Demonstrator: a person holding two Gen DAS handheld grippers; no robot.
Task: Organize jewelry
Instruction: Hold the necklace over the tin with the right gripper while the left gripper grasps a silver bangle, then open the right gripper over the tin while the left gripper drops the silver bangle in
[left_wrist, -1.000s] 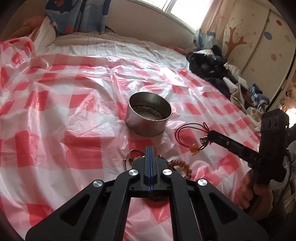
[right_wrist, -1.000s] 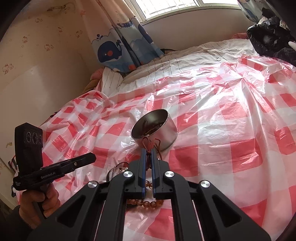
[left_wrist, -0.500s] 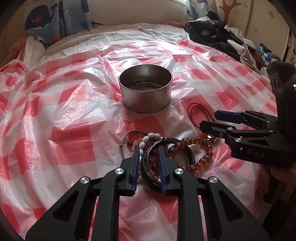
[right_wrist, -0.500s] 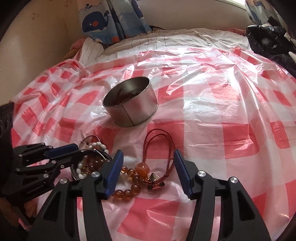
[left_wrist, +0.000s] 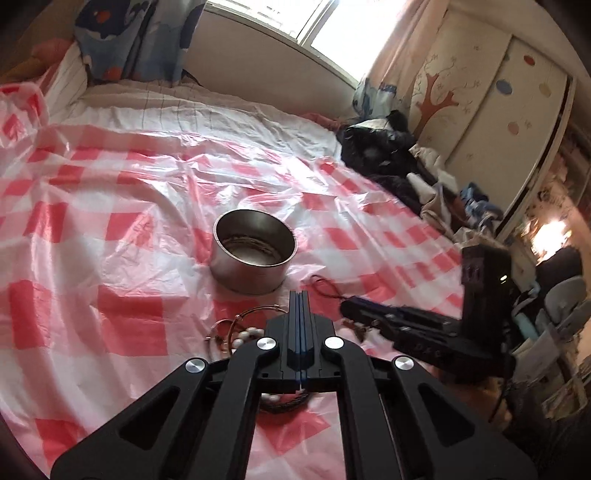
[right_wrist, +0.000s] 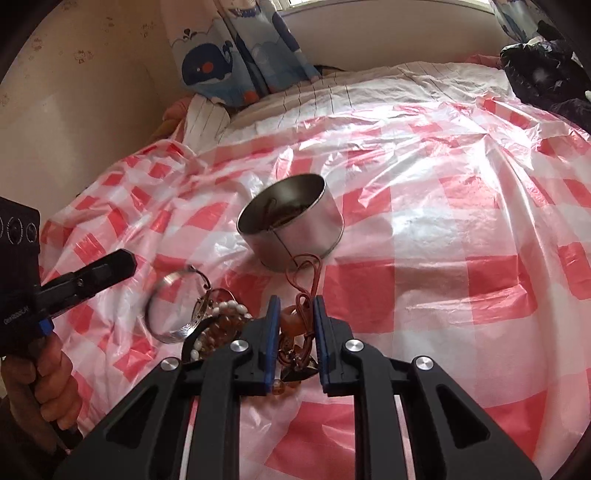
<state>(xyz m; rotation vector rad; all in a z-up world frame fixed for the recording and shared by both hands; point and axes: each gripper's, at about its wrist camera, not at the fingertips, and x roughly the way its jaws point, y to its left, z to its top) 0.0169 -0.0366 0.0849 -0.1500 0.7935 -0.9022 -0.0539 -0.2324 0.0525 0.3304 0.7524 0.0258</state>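
Note:
A round metal tin (left_wrist: 255, 254) stands on the red-checked plastic sheet (left_wrist: 110, 206), with some jewelry inside; it also shows in the right wrist view (right_wrist: 295, 229). A jewelry pile lies in front of it: white bead bracelet (right_wrist: 229, 308), amber beads (right_wrist: 221, 332), silver bangle (right_wrist: 173, 306). My left gripper (left_wrist: 300, 295) is shut, raised above the pile, holding nothing that I can see. My right gripper (right_wrist: 295, 306) is partly open, its jaws straddling a brown cord necklace (right_wrist: 306, 273) with an amber pendant (right_wrist: 290, 319).
A heap of dark clothes (left_wrist: 384, 147) lies on the bed's right side by a wardrobe (left_wrist: 491, 92). A whale-print curtain (right_wrist: 236, 48) hangs behind the bed's head.
My left gripper closed and lifted away from the pile. My right gripper narrowed its jaws around the cord necklace. The silver bangle has shifted and looks blurred.

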